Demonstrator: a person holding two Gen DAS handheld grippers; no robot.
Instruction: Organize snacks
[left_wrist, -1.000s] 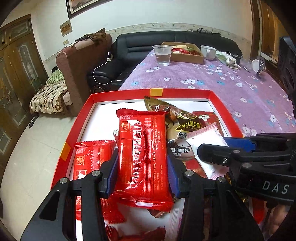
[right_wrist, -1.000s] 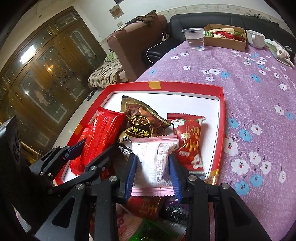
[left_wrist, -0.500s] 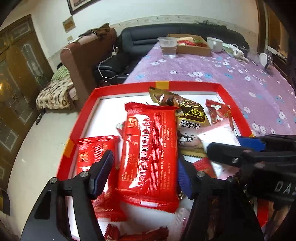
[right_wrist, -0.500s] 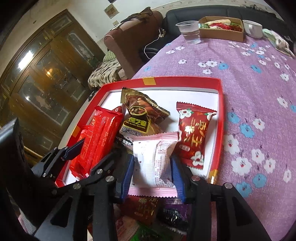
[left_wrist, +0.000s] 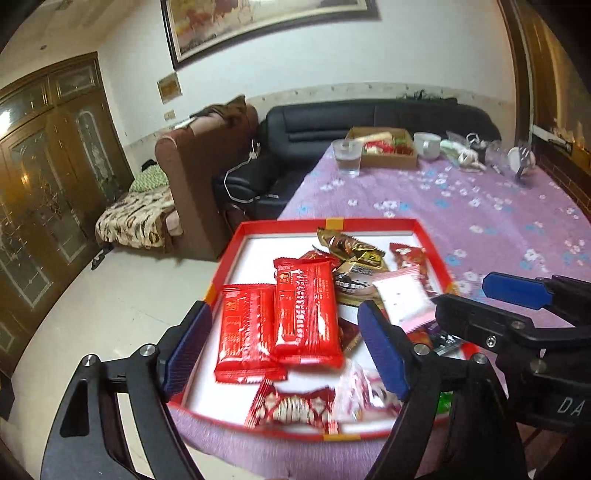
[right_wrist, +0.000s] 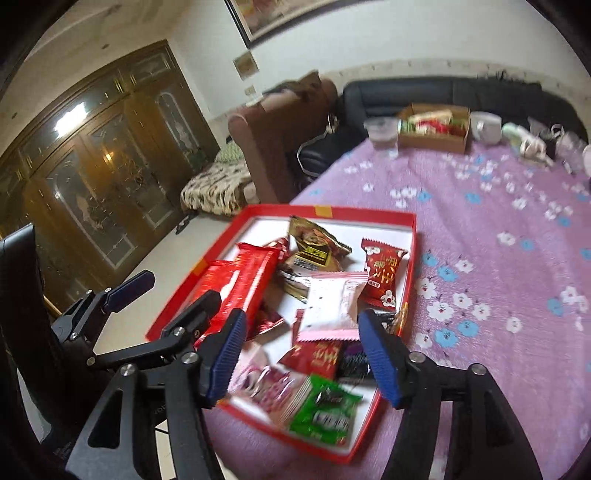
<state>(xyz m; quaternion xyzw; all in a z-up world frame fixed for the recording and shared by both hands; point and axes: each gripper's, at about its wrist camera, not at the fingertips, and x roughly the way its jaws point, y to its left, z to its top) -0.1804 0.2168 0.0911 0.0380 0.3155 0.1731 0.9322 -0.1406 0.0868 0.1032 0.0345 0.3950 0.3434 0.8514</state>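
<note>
A living room: dark wooden cabinets along the left wall, a brown armchair (left_wrist: 207, 166) and a black sofa (left_wrist: 369, 122) at the far end, and a bench under a purple flowered cloth (left_wrist: 498, 221) running toward them. At the far end of the bench stand a clear cup (left_wrist: 346, 157), a cardboard box (left_wrist: 388, 147) of snacks and a white mug (left_wrist: 427, 144).

At the near left corner of the bench sits a red tray (left_wrist: 369, 223) with a white floor, and the snacks lie in it. Two long red packs (left_wrist: 277, 317) lie side by side on the left, the right one overlapping the other's edge. A gold pack (right_wrist: 312, 240) lies toward the far side, with a small red flowered pack (right_wrist: 382, 275) to its right. A white pack with pink ends (right_wrist: 332, 306) sits in the middle. Along the near edge lie a green pack (right_wrist: 325, 410), a dark purple one (right_wrist: 354, 360) and more red and pink wrappers, blurred.

The left tongs (left_wrist: 284, 349) hang over the two red packs, their blue pads spreading apart and touching neither. The right tongs (right_wrist: 301, 354) hang over the white pack, also spreading, the pack lying loose in the tray between them. Neither pair holds anything.
</note>
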